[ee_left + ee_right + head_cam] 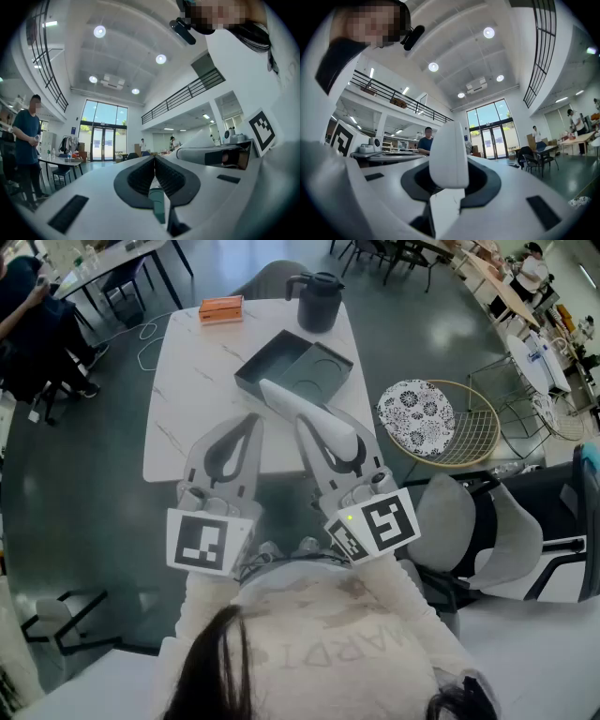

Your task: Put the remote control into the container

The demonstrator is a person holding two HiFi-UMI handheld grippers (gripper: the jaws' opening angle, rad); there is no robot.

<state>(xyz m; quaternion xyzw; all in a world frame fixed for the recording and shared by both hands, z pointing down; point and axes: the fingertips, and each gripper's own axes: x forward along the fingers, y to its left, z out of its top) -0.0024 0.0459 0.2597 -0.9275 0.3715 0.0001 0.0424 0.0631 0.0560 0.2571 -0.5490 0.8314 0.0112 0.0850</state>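
A white remote control (298, 403) sticks out from between the jaws of my right gripper (332, 435), which is shut on it. The remote's far tip hangs over the near edge of the dark grey container (281, 352), an open tray on the white marble table (187, 381). In the right gripper view the remote (449, 154) stands up between the dark pads, against the ceiling. My left gripper (246, 427) is beside it to the left, over the table's near edge. Its jaws are shut with nothing between them (154, 164).
A dark kettle (319, 298) stands behind the container, and an orange box (221, 307) lies at the table's far left. A wire chair with a patterned cushion (417, 409) is to the right of the table. People are at other tables farther off.
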